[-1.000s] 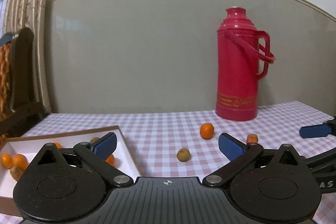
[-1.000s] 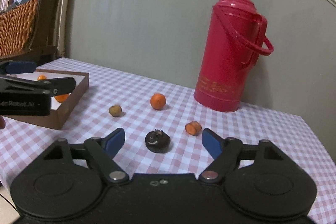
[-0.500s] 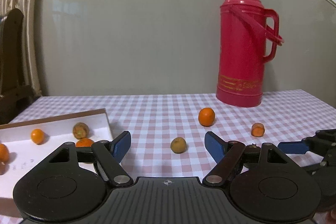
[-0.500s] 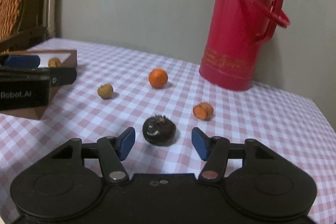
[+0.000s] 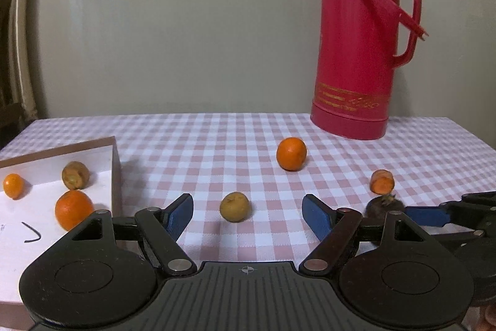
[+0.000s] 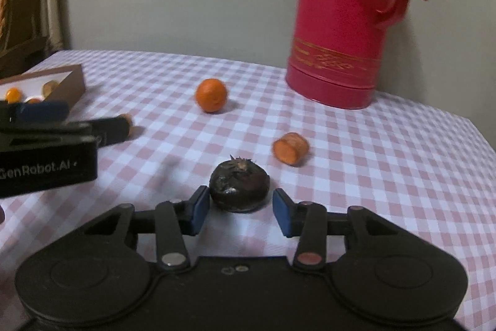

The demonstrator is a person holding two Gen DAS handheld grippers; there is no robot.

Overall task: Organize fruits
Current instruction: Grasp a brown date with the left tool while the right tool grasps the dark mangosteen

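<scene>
My left gripper [image 5: 247, 214] is open, with a small yellow-brown fruit [image 5: 235, 206] on the checked cloth between its fingertips, not touched. An orange [image 5: 291, 157] lies farther back and an orange slice-like piece [image 5: 382, 181] to the right. My right gripper [image 6: 238, 209] is open, its pads on either side of a dark brown round fruit [image 6: 238, 186]; the left pad is almost touching it. The brown box [image 5: 115, 172] at the left holds several fruits. The left gripper also shows in the right wrist view [image 6: 46, 126].
A tall red thermos [image 5: 359, 51] stands at the back right of the table, near the wall. The table's right edge [image 6: 483, 145] is close to the loose fruit. A dark wooden chair [image 6: 21, 14] stands beyond the table's left end.
Both grippers have moved forward and lower toward the loose fruit. The right gripper's jaws have narrowed around the dark fruit. The left gripper has swung right, away from the box.
</scene>
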